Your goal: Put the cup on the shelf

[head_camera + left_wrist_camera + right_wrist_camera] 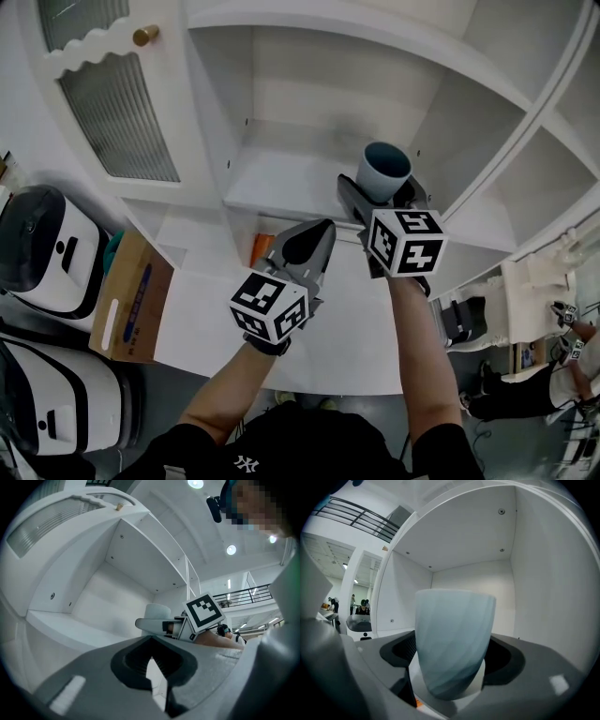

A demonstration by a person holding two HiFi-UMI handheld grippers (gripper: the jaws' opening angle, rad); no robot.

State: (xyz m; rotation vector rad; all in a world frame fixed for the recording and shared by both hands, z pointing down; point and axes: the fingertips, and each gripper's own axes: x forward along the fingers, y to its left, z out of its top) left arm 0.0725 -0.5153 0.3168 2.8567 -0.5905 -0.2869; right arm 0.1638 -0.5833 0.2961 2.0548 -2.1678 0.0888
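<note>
A pale blue ribbed cup (382,172) stands upright between the jaws of my right gripper (377,195), which is shut on it. It is held at the front edge of the white shelf (281,178), over the open middle compartment. In the right gripper view the cup (452,644) fills the space between the jaws of the right gripper (450,670), with the compartment's back wall (473,581) behind it. My left gripper (314,232) hangs lower and to the left, shut and holding nothing. The left gripper (151,641) looks up at the cup (157,613) and the shelf board (51,620).
A cabinet door with ribbed glass and a brass knob (145,36) stands open at the upper left. A cardboard box (131,300) and white machines (37,244) sit at the left. An orange object (261,248) lies on the lower shelf. More compartments open to the right.
</note>
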